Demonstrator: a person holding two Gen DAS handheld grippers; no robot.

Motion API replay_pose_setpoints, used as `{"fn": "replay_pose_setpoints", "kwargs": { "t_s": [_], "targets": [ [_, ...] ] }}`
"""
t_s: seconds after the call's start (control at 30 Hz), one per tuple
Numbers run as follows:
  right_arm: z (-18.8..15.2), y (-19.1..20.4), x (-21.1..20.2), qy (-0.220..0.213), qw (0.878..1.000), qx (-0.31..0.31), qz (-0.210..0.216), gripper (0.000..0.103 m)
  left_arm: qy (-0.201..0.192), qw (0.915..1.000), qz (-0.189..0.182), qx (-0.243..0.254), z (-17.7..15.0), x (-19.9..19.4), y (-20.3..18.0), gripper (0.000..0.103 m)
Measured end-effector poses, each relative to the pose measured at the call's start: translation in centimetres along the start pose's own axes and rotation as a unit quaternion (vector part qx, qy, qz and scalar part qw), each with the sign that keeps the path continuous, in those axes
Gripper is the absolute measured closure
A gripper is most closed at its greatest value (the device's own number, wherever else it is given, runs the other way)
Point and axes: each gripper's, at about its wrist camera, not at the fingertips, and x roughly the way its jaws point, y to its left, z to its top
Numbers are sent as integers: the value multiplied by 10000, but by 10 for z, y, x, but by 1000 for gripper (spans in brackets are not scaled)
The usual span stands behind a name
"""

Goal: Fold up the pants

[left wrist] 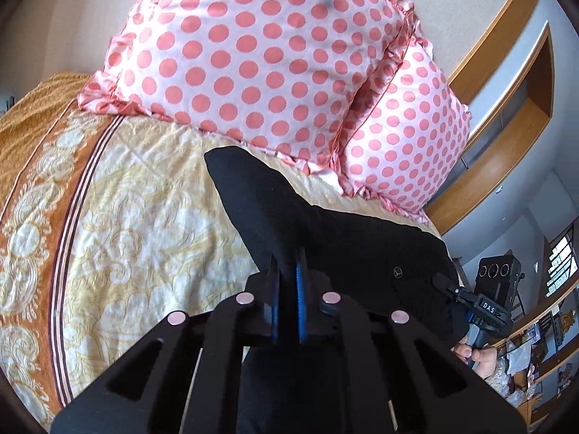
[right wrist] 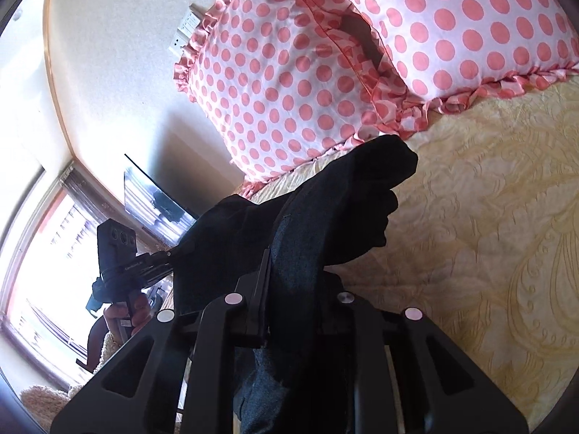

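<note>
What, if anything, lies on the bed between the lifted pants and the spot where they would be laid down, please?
Nothing visible does. Both tongs, left and right, hold the black pants above bare bedspread. The dotted pillows sit further back, behind the pants.

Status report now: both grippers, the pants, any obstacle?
Left gripper shut on black fabric pants. Right gripper shut on them too; pants held above yellow patterned bedspread. Pink polka-dot pillows close ahead.

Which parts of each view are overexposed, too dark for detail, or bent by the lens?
Left wrist view: pants are featureless black; the wooden trim curves from fisheye distortion. Right wrist view: the window is blown out white; the pillows stay sharp.
</note>
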Motion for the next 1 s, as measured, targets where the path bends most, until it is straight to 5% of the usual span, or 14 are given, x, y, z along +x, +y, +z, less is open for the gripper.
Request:
{"fn": "replay_pose_setpoints", "kwargs": {
  "t_s": [0.23,0.4,0.47,0.53,0.6,0.67,0.77,0.83,0.9,1.0],
  "targets": [
    [63,-32,46,-256,9987,291,-323,85,-336,9978,578,-22,57,54,15,96],
    [68,-68,89,228,9870,575,-1484,82,217,9898,1380,-284,63,111,49,94],
    [63,-73,90,290,9842,661,-1615,73,258,9890,1390,-441,58,116,60,87],
    [62,-67,84,324,9794,480,-1934,57,166,9862,1589,-430,55,108,62,69],
    [61,-56,72,203,9704,142,-2400,47,-87,9794,1978,-389,51,89,60,52],
    [58,-38,51,-197,9590,-243,-2818,45,-495,9759,2115,-226,45,62,51,46],
    [47,-6,31,-497,9650,-747,-2466,45,-561,9866,1520,208,26,33,16,41],
    [36,13,33,-312,9775,-922,-1870,45,-378,9952,832,348,5,24,-8,27],
    [23,20,47,90,9854,-898,-1445,43,-107,9981,362,479,-14,30,-30,26],
    [8,5,75,755,9848,-352,-1521,33,511,9959,523,523,-32,63,-35,25]
  ]
}}
